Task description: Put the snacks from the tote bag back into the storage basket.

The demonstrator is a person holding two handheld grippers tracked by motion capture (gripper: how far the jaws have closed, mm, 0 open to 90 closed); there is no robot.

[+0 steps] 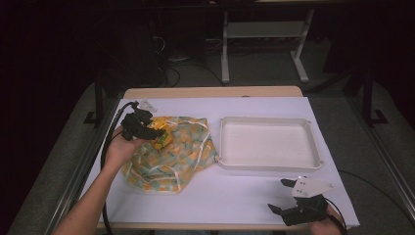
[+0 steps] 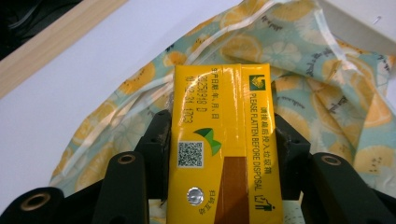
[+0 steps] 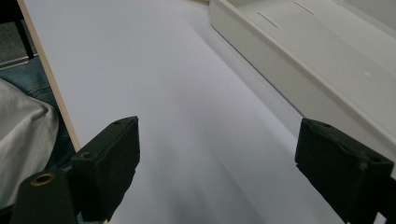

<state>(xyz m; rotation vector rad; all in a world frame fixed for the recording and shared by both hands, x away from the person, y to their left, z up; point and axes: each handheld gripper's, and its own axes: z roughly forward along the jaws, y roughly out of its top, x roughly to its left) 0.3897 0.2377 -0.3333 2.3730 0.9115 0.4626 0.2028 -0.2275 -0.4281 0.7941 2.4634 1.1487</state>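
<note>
Carton [image 2: 223, 140] lengthwise in clamped left gripper [image 2: 223, 154]; right gripper [image 3: 217, 172] spread wide.

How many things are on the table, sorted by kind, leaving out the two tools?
Yellow drink cartons: 1
Fruit-print drawstring bags: 1
White trays: 1
Total: 3

A lab: paper-covered table [image 1: 254, 196], loose floor cables [image 1: 171, 73], bare desk frame [image 1: 264, 34].
</note>
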